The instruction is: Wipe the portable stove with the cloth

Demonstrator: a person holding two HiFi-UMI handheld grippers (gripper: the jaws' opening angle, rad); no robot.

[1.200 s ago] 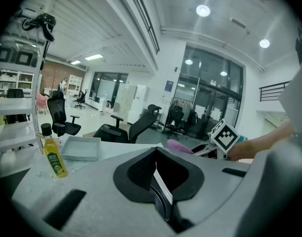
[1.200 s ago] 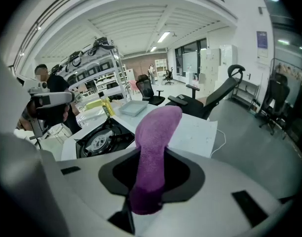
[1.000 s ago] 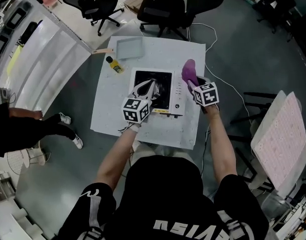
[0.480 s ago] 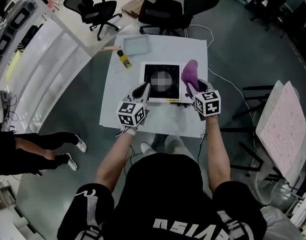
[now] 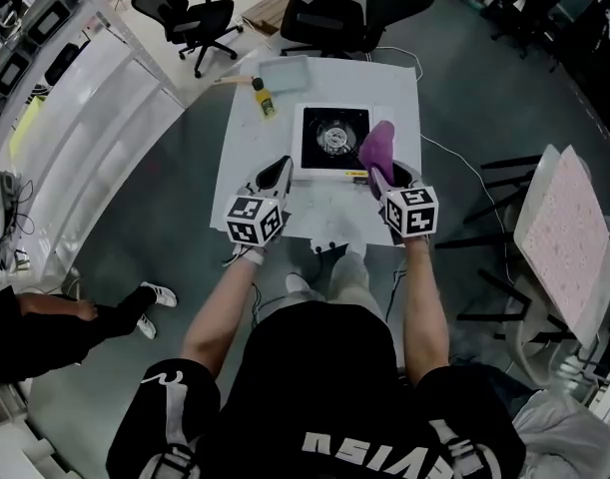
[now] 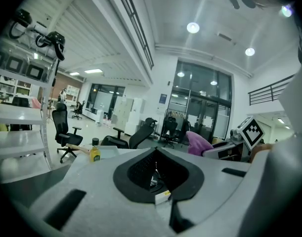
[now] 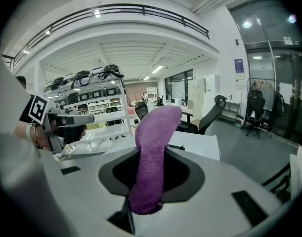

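The portable stove, white with a black burner well, sits on the white table. A purple cloth stands up from my right gripper, which is shut on its lower end just right of the stove's front corner. In the right gripper view the cloth rises between the jaws. My left gripper hovers at the stove's front left corner, its fingers drawn to a point with nothing in them. The left gripper view looks level over the table and catches the cloth at right.
A yellow bottle and a shallow grey tray lie at the table's far left. Office chairs stand beyond the table. Someone's legs are on the floor at left. A pink padded board leans at right.
Both grippers have drawn back from over the stove to the table's near edge and risen. The cloth has stayed in the right gripper. The person at left has stepped away.
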